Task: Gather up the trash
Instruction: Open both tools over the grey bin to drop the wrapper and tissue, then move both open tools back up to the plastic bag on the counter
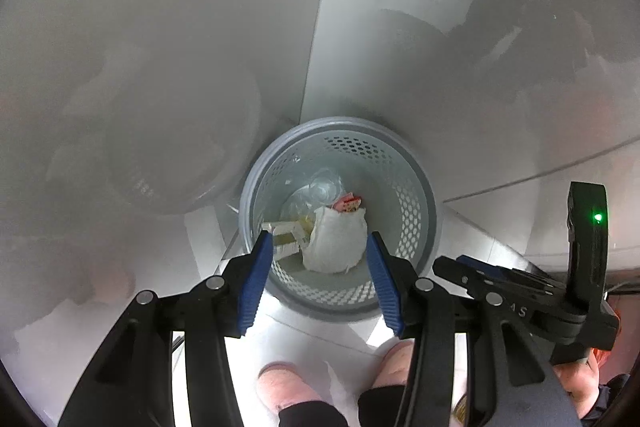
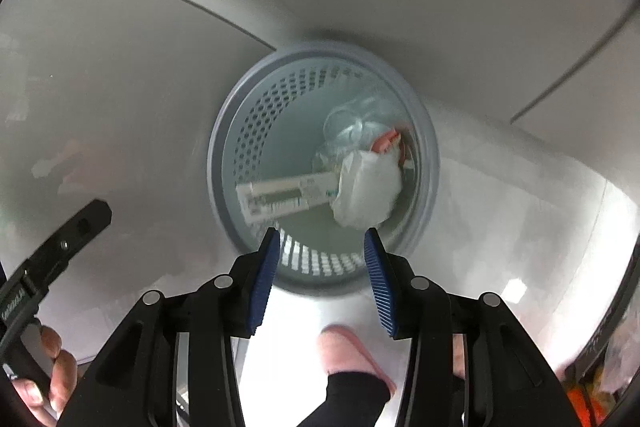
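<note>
Perforated round grey bin (image 1: 416, 187) holds crumpled white paper (image 1: 338, 241), flat carton (image 2: 284, 195); both grippers' ribbed jaws released, empty

The grey perforated wastebasket (image 1: 416, 195) sits upright on the floor, lower middle of the left wrist view, with trash already at the bottom. A crumpled white tissue wad (image 1: 336, 239) lies on top of a flat white-and-yellow carton (image 1: 286, 233) poking out to its left. Behind it there's a small red-and-white wrapper (image 1: 349, 205) and some crinkled clear plastic (image 1: 320, 189).
</note>
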